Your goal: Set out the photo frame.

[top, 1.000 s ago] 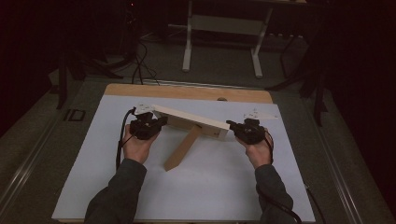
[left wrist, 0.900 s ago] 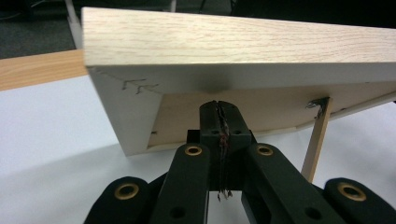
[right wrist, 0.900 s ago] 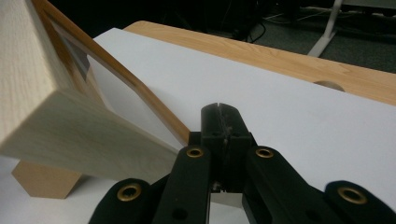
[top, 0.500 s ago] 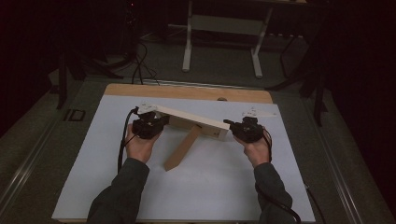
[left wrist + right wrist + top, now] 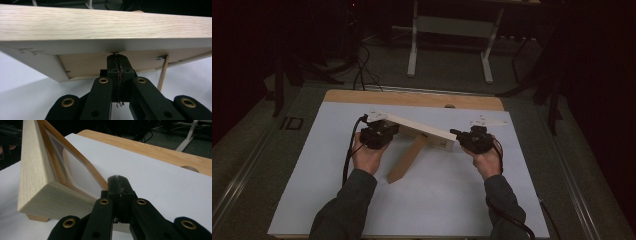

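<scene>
Tools [image 5: 382, 134] shut, frame [image 5: 422, 131] unmoved, hands steady

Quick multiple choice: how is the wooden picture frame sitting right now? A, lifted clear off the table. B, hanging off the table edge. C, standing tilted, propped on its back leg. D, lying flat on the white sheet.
C: the picture frame stands tilted on the white sheet, its back leg angled down to the sheet between the two grippers.
</scene>
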The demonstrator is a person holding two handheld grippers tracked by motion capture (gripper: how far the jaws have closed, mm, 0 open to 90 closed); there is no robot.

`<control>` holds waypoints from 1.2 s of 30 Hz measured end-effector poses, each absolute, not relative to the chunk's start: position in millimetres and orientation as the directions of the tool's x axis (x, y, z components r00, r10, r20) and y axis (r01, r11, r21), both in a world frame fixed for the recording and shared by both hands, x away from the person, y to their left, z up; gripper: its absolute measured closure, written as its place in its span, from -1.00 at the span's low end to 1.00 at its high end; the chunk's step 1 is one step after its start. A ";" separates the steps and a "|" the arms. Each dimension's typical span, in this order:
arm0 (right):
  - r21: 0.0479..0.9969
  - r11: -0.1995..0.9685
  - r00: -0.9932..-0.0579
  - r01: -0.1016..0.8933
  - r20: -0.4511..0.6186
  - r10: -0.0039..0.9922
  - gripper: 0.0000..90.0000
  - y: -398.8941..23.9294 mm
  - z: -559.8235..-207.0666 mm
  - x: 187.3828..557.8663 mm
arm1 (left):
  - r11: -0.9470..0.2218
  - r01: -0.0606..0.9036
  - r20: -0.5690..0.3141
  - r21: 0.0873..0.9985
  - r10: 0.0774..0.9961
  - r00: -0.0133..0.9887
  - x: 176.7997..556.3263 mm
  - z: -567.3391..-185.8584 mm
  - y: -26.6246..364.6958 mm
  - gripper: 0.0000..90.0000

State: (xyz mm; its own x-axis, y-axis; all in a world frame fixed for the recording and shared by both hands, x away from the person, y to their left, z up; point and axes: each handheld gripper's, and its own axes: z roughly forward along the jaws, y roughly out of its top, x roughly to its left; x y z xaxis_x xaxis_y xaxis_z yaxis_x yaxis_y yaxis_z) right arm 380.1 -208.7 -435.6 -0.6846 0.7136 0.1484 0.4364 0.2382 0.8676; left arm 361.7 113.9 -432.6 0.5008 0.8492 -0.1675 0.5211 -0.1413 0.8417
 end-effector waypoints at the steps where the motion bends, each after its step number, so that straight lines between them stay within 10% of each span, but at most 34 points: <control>1: 0.868 0.240 -0.687 0.435 0.148 0.711 1.00 -208.6 -435.6 380.0 | -0.144 0.521 -0.166 0.841 0.848 0.503 361.7 -432.4 112.4 1.00; 36: 0.869 0.271 -0.732 0.415 0.141 0.667 1.00 -197.4 -429.6 373.7 | -0.195 0.512 -0.158 0.837 0.809 0.566 355.8 -427.5 77.0 1.00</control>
State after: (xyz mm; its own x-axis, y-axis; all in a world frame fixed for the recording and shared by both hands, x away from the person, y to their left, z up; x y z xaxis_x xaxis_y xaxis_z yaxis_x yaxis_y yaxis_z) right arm 373.7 -197.4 -429.6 -0.7317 0.6668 0.1412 0.4147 0.2710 0.8687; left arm 355.8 77.0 -427.5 0.5659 0.8093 -0.1575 0.5116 -0.1948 0.8369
